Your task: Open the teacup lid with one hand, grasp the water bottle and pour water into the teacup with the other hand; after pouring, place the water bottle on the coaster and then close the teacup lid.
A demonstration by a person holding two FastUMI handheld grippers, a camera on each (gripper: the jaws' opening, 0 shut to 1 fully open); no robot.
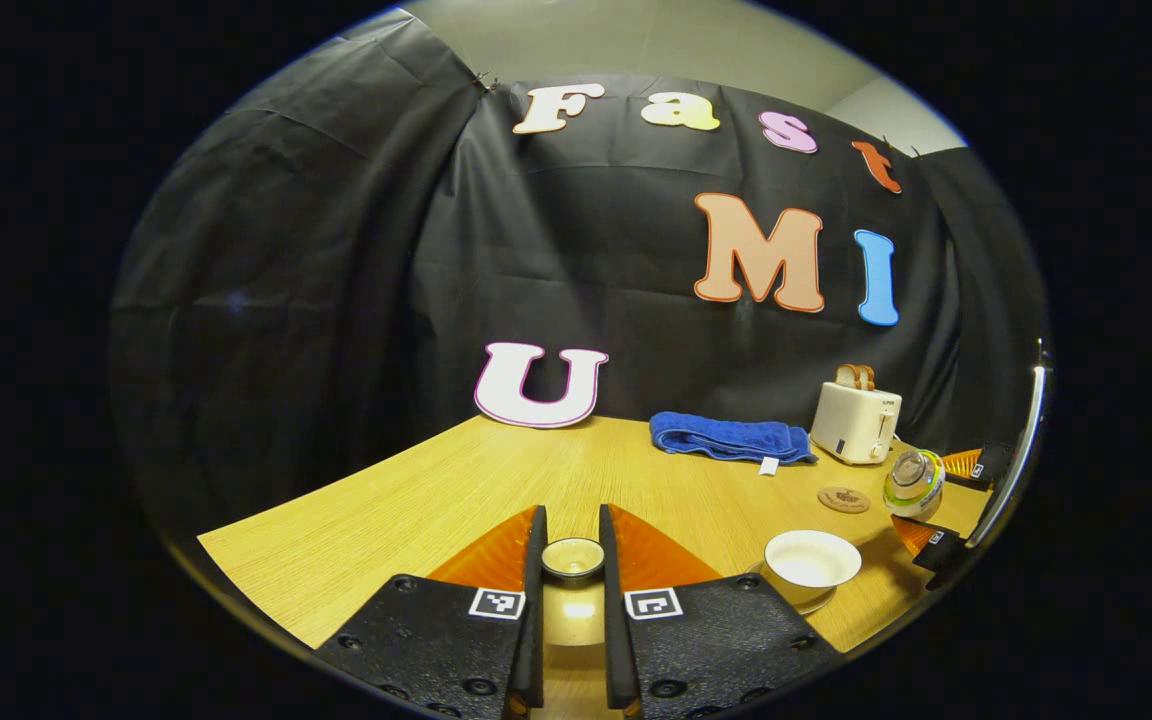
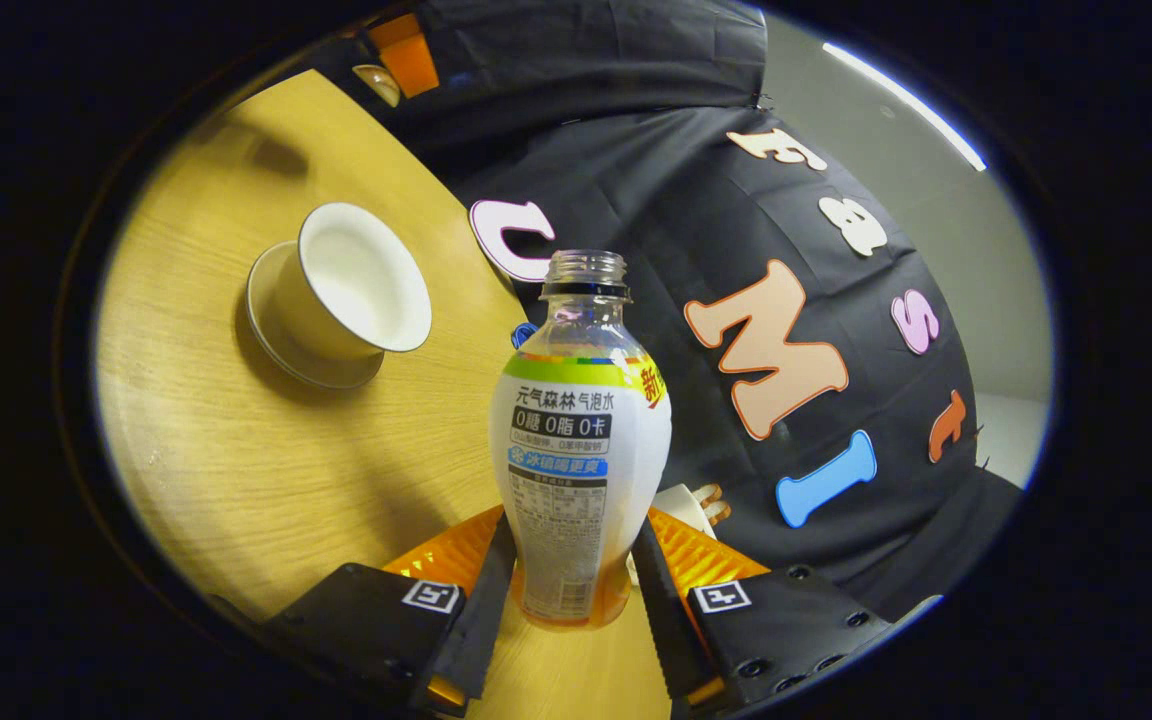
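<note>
My left gripper [image 1: 572,545] has its fingers clamped on the small round teacup lid [image 1: 573,558], held up off the light wooden surface [image 1: 416,500]. Ahead and to the right of these fingers sits the open white teacup on its saucer [image 1: 812,562], and beyond it the round brown coaster [image 1: 844,499], bare. Farther right, my right gripper [image 1: 946,500] shows with the bottle tilted between its fingers. At the back lie a folded blue towel [image 1: 731,438] and a white toaster [image 1: 856,421]. The right gripper view gives the close look: my right gripper [image 2: 572,570] is closed tight around the lower body of the clear plastic water bottle with the white and green label [image 2: 578,440], cap off, mouth pointing away from the fingers. The teacup [image 2: 351,285] sits beyond and left of them.
</note>
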